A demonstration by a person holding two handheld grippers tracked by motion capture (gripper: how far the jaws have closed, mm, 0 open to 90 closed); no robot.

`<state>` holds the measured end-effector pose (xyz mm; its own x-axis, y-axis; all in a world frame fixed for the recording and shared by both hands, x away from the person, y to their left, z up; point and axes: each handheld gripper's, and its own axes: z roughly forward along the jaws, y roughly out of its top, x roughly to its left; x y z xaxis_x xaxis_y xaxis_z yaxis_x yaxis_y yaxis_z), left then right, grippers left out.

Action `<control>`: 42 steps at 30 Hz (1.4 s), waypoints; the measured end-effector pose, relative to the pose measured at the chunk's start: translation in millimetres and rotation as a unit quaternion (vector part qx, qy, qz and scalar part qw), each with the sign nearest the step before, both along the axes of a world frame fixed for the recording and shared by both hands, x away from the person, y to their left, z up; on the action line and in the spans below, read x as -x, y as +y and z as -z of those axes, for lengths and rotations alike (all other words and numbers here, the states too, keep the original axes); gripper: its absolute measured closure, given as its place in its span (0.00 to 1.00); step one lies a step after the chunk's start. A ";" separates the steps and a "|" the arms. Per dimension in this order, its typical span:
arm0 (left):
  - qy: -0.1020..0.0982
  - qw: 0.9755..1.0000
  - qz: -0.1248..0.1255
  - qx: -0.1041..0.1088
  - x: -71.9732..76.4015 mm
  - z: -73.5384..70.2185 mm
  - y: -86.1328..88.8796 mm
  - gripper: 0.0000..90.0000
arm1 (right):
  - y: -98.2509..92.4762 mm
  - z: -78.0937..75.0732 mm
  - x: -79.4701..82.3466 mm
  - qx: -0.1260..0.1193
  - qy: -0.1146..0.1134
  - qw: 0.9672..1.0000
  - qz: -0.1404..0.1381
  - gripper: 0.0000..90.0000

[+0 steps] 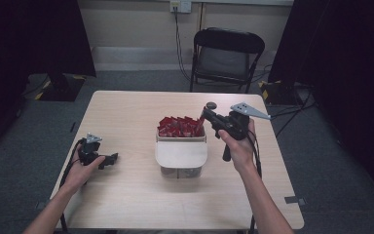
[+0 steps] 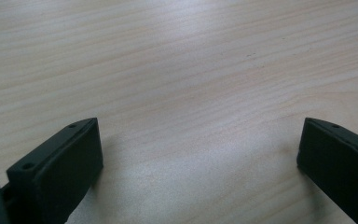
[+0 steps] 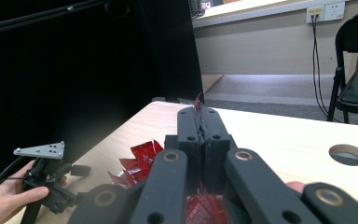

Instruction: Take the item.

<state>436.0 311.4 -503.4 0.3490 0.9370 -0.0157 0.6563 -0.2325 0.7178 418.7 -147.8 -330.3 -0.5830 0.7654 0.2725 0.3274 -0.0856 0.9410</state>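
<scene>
A clear tub [image 1: 181, 155] with a white curved front stands mid-table, and several red packets [image 1: 177, 126] fill its far half. My right gripper [image 1: 204, 117] hovers over the tub's far right corner, shut on a red packet [image 1: 201, 122] that hangs from its jaws. In the right gripper view the jaws [image 3: 200, 116] are pressed together, with the packet's red edge [image 3: 198, 100] poking out at the tips and more of the loose packets [image 3: 140, 161] below. My left gripper [image 1: 111, 159] rests low at the table's left, open; its jaws [image 2: 198, 140] stand wide apart over bare wood.
A round cable hole [image 3: 348, 154] is cut in the table top [image 1: 126, 107] beyond the tub. A black folding chair [image 1: 226, 53] stands behind the table. Dark curtains [image 1: 24, 34] hang at both sides.
</scene>
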 end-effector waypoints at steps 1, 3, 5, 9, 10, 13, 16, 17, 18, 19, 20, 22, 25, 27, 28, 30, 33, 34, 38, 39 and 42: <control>0.000 1.000 0.000 0.000 0.0 0.0 0.0 0.00 | -0.2 -0.5 0.3 -0.001 0.000 1.000 0.001 0.99; 0.000 1.000 0.000 0.000 0.0 0.0 0.0 0.00 | -0.7 -1.4 0.5 -0.002 -0.002 1.000 0.000 0.99; 0.000 1.000 0.000 0.000 0.0 0.0 0.0 0.00 | -1.1 -2.4 0.9 -0.003 -0.001 1.000 0.000 0.99; 0.000 1.000 0.000 0.000 0.0 0.0 0.0 0.00 | -2.2 -4.8 1.6 -0.005 -0.006 1.000 0.000 0.99; 0.000 1.000 0.000 0.000 0.0 0.0 0.0 0.00 | -2.5 -5.8 2.0 -0.006 -0.006 1.000 0.000 0.99; 0.000 1.000 0.000 0.000 0.0 0.0 0.0 0.00 | -4.4 -7.9 2.6 -0.009 -0.009 1.000 0.001 0.99; 0.000 1.000 0.000 0.000 0.0 0.0 0.0 0.00 | -6.1 -9.1 2.8 -0.012 -0.010 1.000 0.003 0.99; 0.000 1.000 0.000 0.000 0.0 0.0 0.0 0.00 | -6.7 -9.4 2.6 -0.013 -0.012 1.000 0.003 0.99; 0.000 1.000 0.000 0.000 0.0 0.0 0.0 0.00 | -7.0 -10.0 3.0 -0.014 -0.011 1.000 0.003 0.99; 0.000 1.000 0.000 0.000 0.0 0.0 0.0 0.00 | -7.6 -10.4 3.1 -0.014 -0.013 1.000 0.004 0.99; 0.000 1.000 0.000 0.000 0.0 0.0 0.0 0.00 | -8.1 -11.0 3.0 -0.015 -0.014 1.000 0.004 0.99; 0.000 1.000 0.000 0.000 0.0 0.0 0.0 0.00 | -9.0 -12.1 3.2 -0.017 -0.015 1.000 0.005 0.99; 0.000 1.000 0.000 0.000 0.0 0.0 0.0 0.00 | -10.6 -13.4 3.0 -0.019 -0.017 1.000 0.007 0.99; 0.000 1.000 0.000 0.000 0.0 0.0 0.0 0.00 | -11.4 -14.5 3.3 -0.019 -0.019 1.000 0.007 0.99; 0.000 1.000 0.000 0.000 0.0 0.0 0.0 0.00 | -11.7 -15.2 3.5 -0.021 -0.021 1.000 0.008 0.99; 0.000 1.000 0.000 0.000 0.0 0.0 0.0 0.00 | -12.6 -16.6 4.0 -0.022 -0.021 1.000 0.008 0.99; 0.000 1.000 0.000 0.000 0.0 0.0 0.0 0.00 | -14.9 -18.9 4.7 -0.026 -0.025 0.999 0.009 0.99; 0.000 1.000 0.000 0.000 0.0 0.0 0.0 0.00 | -16.0 -19.5 5.0 -0.028 -0.025 0.999 0.010 0.99; 0.000 1.000 0.000 0.000 0.0 0.0 0.0 0.00 | -19.5 -22.0 5.4 -0.030 -0.028 0.999 0.013 0.99; 0.000 1.000 0.000 0.000 0.0 0.0 0.0 0.00 | -19.9 -22.6 5.7 -0.032 -0.029 0.999 0.014 0.99; 0.000 1.000 0.000 0.000 0.0 0.0 0.0 0.00 | -21.5 -25.3 6.4 -0.034 -0.033 0.999 0.015 0.99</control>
<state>436.0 311.4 -503.4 0.3487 0.9371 -0.0160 0.6563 -0.2320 0.7180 412.3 -169.3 -305.0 -0.5784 0.7638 0.2864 0.2603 -0.1599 0.9522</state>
